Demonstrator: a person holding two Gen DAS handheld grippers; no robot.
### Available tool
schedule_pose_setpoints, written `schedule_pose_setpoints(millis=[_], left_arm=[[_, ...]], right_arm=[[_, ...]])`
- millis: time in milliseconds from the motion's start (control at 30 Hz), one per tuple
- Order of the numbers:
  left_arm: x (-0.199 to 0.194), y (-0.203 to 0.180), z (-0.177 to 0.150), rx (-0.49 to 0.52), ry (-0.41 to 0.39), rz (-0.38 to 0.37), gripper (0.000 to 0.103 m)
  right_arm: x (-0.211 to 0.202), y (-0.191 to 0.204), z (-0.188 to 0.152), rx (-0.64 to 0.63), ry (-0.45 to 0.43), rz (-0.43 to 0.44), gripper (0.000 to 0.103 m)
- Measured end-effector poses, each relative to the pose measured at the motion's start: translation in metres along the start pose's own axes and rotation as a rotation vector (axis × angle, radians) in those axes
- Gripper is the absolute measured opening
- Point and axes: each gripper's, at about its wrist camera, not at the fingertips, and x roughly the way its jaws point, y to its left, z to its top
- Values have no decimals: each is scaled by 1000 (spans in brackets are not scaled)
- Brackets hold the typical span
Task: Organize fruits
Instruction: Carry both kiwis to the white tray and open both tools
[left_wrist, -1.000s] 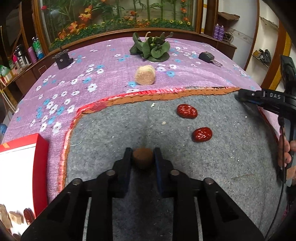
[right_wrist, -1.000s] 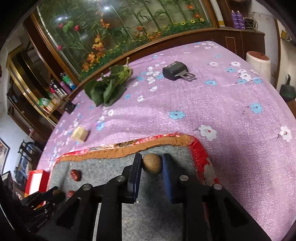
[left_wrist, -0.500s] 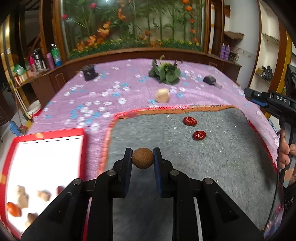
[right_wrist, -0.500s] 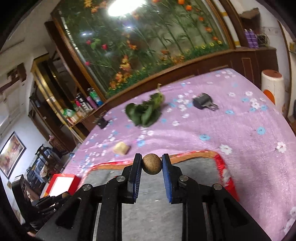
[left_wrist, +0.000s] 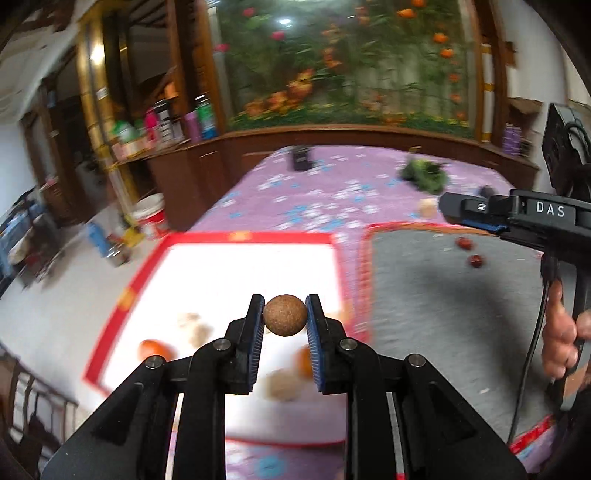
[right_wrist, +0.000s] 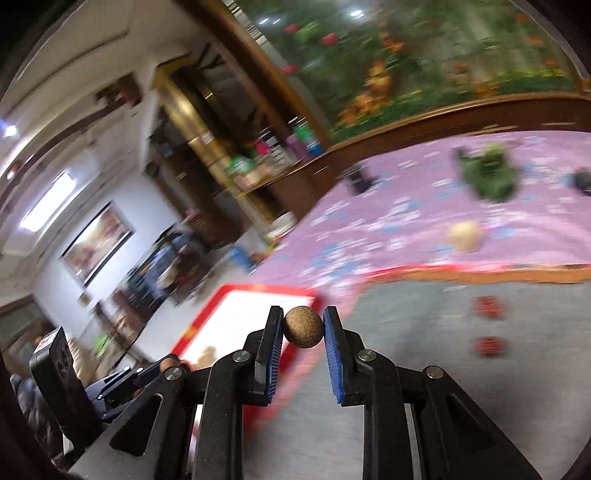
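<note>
Above red tray (left_wrist: 236, 236) | left tongs (left_wrist: 284, 320) pinch brown fruit (left_wrist: 284, 314) | right tongs (right_wrist: 303, 328) pinch round fruit (right_wrist: 303, 327)

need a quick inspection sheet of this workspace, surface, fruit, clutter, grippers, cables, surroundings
surface: purple flowered cloth with a grey mat edged in red on it.
job's things: white tray with red rim left of the mat, blurred fruits in it; two red fruits on the mat; pale fruit on the cloth.
clutter: leafy greens and a dark box at the far side.
grippers: left gripper shut on a round brown fruit; right gripper shut on another brown fruit.
cables: black cable hanging by the hand.
surroundings: flower mural, bottles on a shelf.
</note>
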Motion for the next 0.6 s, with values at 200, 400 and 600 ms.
schedule_pose_setpoints(millis=[200,400,600], left_arm=[[16,44,-15,-71,32,138,20],[35,64,-21,-76,61,205,20],[43,65,-29,-77,82,199,20]], right_arm=[[87,53,-23,7,118,126,22],[109,50,-49,-52,162,107,22],[105,37,-53,-84,159,55,22]])
